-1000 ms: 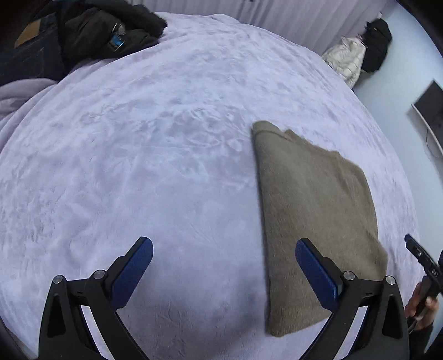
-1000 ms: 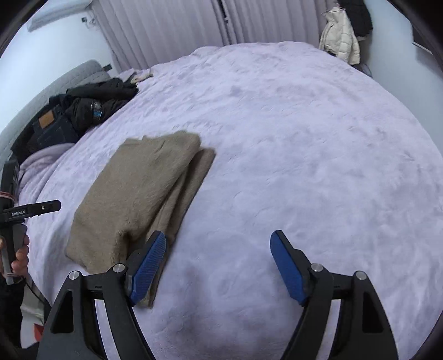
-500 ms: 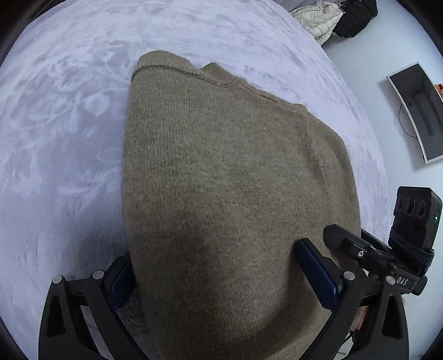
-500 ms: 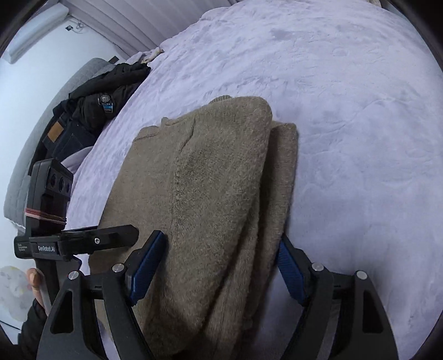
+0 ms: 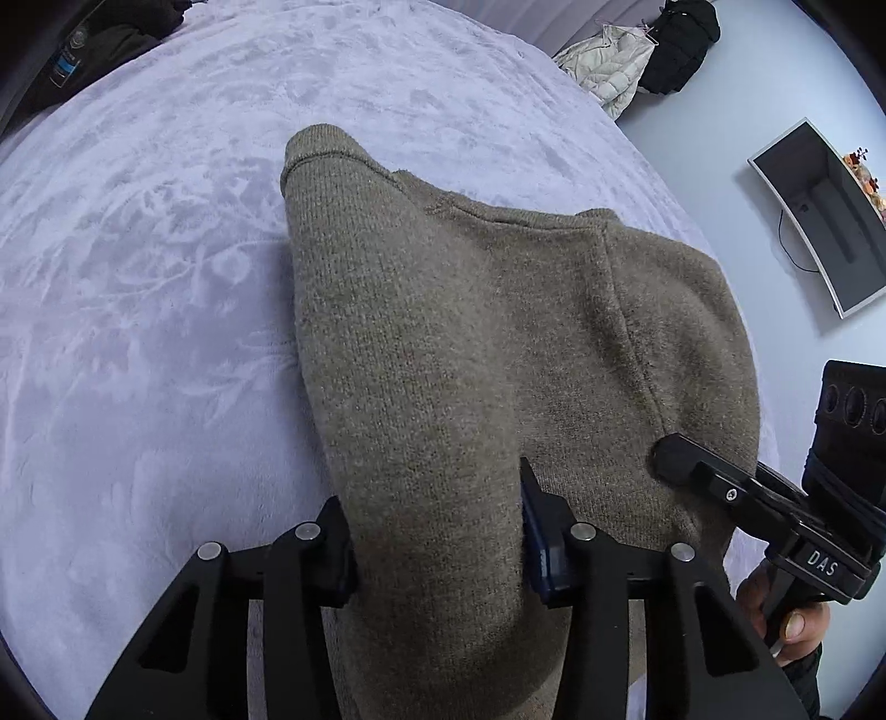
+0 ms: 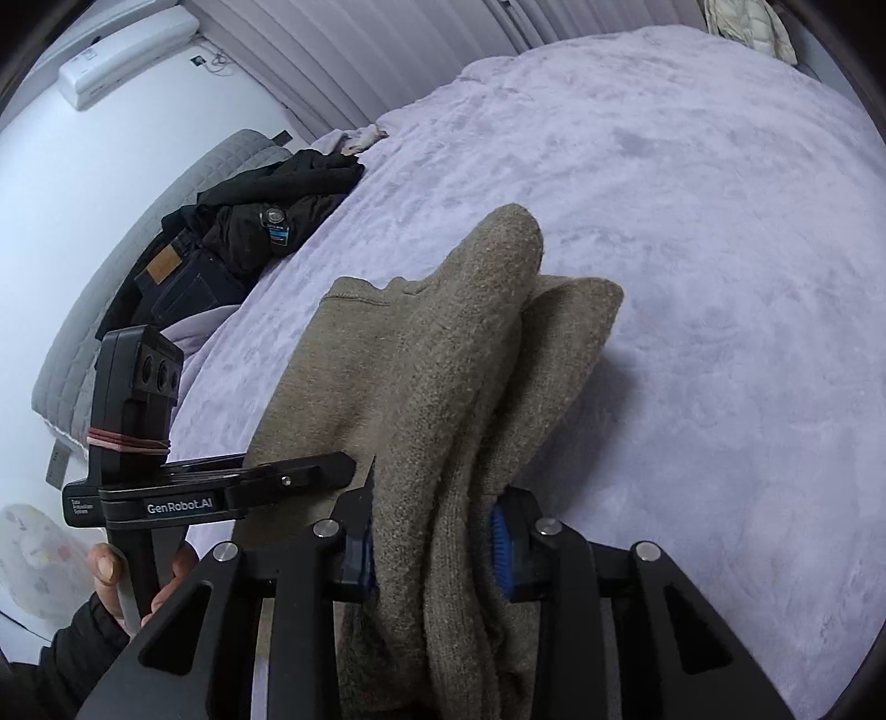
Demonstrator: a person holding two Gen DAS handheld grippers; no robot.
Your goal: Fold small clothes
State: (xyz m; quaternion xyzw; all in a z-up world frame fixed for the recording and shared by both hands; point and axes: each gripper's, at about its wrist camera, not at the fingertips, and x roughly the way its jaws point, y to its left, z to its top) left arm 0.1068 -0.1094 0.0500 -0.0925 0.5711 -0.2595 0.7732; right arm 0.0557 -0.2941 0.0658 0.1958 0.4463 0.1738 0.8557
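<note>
On the big purple blanket [image 5: 138, 332] that covers the bed, we see a brown sweater [image 5: 470, 332] lying folded, with its near end bunched up. From our left wrist camera, some dark clothes [image 5: 94, 39] sit far off at 11 o'clock. Our left gripper [image 5: 437, 531] is at 6 o'clock. Its jaws are closing, and a thick fold of the sweater sits between them. The blue pad on one side presses into the wool, and the cloth humps up between the two fingers. At 1 o'clock a white puffy coat [image 5: 603, 61] and a black coat [image 5: 681, 44] hang by the wall. At 3 o'clock a dark screen [image 5: 819, 216] leans there. At 4 o'clock our right gripper pokes in from the side, held by a hand [image 5: 786, 615].

From our right wrist camera, at 9 o'clock we see the left gripper from the side, and a hand [image 6: 127, 576] holds its handle. At 10 o'clock lie dark jeans and black clothes [image 6: 243, 232] on the edge of the bed. Our right gripper [image 6: 432, 543] is at 6 o'clock. Its jaws are closing too, and the sweater's other thick fold is squeezed between the blue pads. The sweater reaches up to 12 o'clock from there. The rest of the blanket spreads out to 3 o'clock.
</note>
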